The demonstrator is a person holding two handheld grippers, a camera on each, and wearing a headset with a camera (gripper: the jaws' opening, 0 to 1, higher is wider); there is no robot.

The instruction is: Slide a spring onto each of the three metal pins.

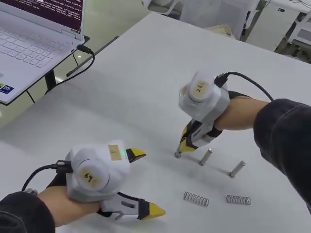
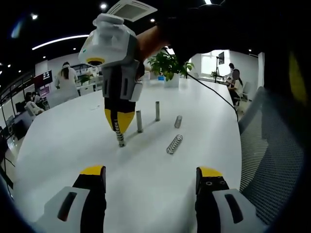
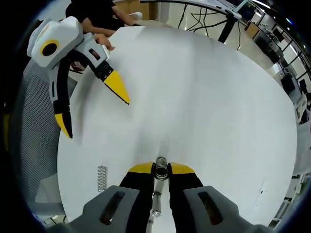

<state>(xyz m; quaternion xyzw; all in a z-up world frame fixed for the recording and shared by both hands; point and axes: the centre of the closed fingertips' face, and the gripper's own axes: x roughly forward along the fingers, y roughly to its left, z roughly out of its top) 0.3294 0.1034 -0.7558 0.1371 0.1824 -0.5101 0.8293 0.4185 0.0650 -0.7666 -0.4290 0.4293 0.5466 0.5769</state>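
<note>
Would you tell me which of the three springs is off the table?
The spring pinched in the right tongs over the end pin; the other two lie flat on the table.

White table, upright pins, loose springs

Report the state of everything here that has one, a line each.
Left tongs: open, empty.
First pin: upright.
Held spring: gripped, at first pin.
Right tongs: shut on held spring.
Middle pin: upright, bare.
End pin: upright, bare.
Loose spring by middle pin: lying flat.
Loose spring by end pin: lying flat.
Laptop: open, screen on.
</note>
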